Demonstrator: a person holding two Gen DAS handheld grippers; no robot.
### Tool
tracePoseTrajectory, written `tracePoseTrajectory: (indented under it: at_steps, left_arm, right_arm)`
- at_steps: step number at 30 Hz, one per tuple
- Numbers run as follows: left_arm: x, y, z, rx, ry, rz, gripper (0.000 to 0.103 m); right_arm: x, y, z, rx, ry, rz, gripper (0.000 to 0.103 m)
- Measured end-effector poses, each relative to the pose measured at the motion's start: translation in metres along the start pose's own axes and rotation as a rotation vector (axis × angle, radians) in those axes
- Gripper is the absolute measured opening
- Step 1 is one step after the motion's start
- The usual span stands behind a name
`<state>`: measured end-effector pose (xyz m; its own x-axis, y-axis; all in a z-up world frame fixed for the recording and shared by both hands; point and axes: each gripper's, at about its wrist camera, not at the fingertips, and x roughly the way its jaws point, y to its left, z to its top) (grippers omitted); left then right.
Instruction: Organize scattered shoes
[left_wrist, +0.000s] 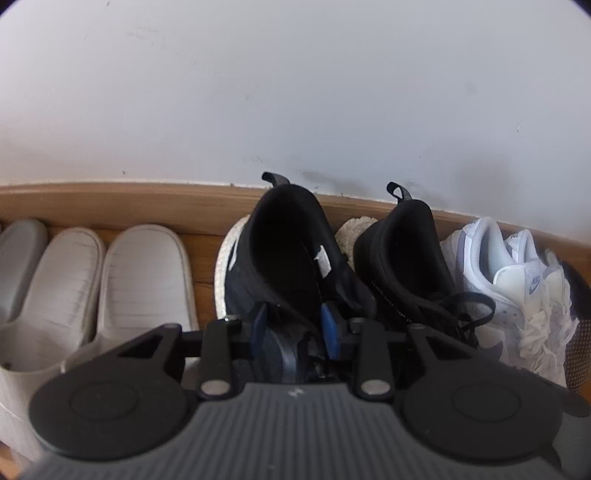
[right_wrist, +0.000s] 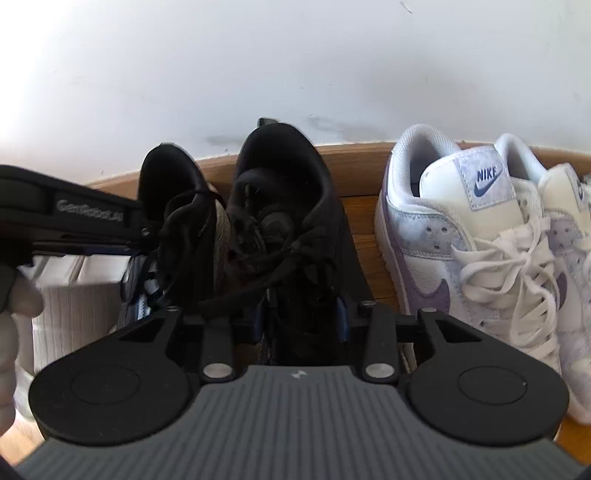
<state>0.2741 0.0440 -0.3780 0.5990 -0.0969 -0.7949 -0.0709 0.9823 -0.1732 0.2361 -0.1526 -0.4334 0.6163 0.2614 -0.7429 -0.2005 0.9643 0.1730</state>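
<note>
Two black sneakers stand side by side with heels toward the wall. My left gripper (left_wrist: 295, 326) is shut on the left black sneaker (left_wrist: 288, 251), its blue pads (left_wrist: 329, 326) pinching the tongue area. The right black sneaker (left_wrist: 402, 254) stands beside it. In the right wrist view my right gripper (right_wrist: 301, 321) is shut on the right black sneaker (right_wrist: 284, 206), fingers either side of its laced front. The left black sneaker (right_wrist: 177, 206) and the left gripper's body (right_wrist: 74, 218) show at the left.
A pair of white and lilac Nike sneakers (right_wrist: 480, 236) stands to the right of the black pair, also in the left wrist view (left_wrist: 509, 273). White slippers (left_wrist: 110, 280) and a grey slipper (left_wrist: 18, 266) line up at the left. A wooden skirting (left_wrist: 110, 203) and white wall run behind.
</note>
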Motion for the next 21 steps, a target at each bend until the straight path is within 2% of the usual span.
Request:
tracePoseTrajectory:
  at_steps: [1, 2, 3, 4, 6, 8, 10, 12, 13, 14, 15, 16, 17, 19, 21]
  left_arm:
    - [-0.008, 0.001, -0.001, 0.003, -0.001, 0.008, 0.038]
    - [-0.021, 0.004, -0.003, 0.014, -0.002, 0.012, 0.039]
    - [-0.035, 0.006, -0.005, 0.026, -0.003, 0.017, 0.044]
    - [-0.043, 0.008, -0.005, 0.037, -0.002, 0.029, 0.055]
    - [-0.088, 0.014, -0.013, 0.099, -0.026, 0.082, 0.068]
    - [-0.123, 0.018, -0.021, 0.146, -0.036, 0.128, 0.071]
    - [-0.158, 0.024, -0.026, 0.164, -0.028, 0.148, 0.072]
    - [-0.201, 0.035, -0.029, 0.14, -0.042, 0.141, 0.076]
    - [-0.212, 0.037, -0.03, 0.126, -0.048, 0.142, 0.079]
    - [-0.231, 0.039, -0.032, 0.108, -0.059, 0.135, 0.079]
    - [-0.25, 0.042, -0.034, 0.089, -0.07, 0.126, 0.079]
    - [-0.256, 0.042, -0.036, 0.079, -0.079, 0.123, 0.08]
    - [-0.269, 0.044, -0.041, 0.06, -0.107, 0.119, 0.081]
    - [-0.275, 0.043, -0.046, 0.046, -0.142, 0.125, 0.081]
    - [-0.273, 0.042, -0.048, 0.047, -0.122, 0.127, 0.081]
  right_arm:
    - [-0.004, -0.002, 0.002, 0.009, -0.007, 0.004, 0.064]
    - [-0.012, -0.005, 0.007, 0.003, -0.022, 0.023, 0.066]
    - [-0.026, -0.005, 0.01, -0.029, -0.064, 0.045, 0.066]
    - [-0.038, -0.005, 0.014, -0.058, -0.105, 0.067, 0.072]
    - [-0.055, 0.002, 0.024, -0.12, -0.176, 0.137, 0.08]
    - [-0.053, 0.02, 0.043, -0.172, -0.187, 0.171, 0.082]
    - [-0.035, 0.04, 0.064, -0.16, -0.143, 0.148, 0.085]
    - [0.011, 0.063, 0.083, -0.163, 0.048, 0.16, 0.085]
    - [0.024, 0.067, 0.084, -0.163, 0.095, 0.127, 0.084]
    - [0.044, 0.072, 0.085, -0.17, 0.149, 0.07, 0.074]
    - [0.052, 0.074, 0.084, -0.197, 0.121, 0.033, 0.062]
    - [0.06, 0.076, 0.084, -0.224, 0.095, 0.003, 0.046]
    - [0.06, 0.077, 0.084, -0.248, 0.081, 0.015, 0.041]
    - [0.058, 0.07, 0.086, -0.204, 0.08, 0.031, 0.033]
    - [0.046, 0.071, 0.085, -0.222, 0.064, 0.041, 0.034]
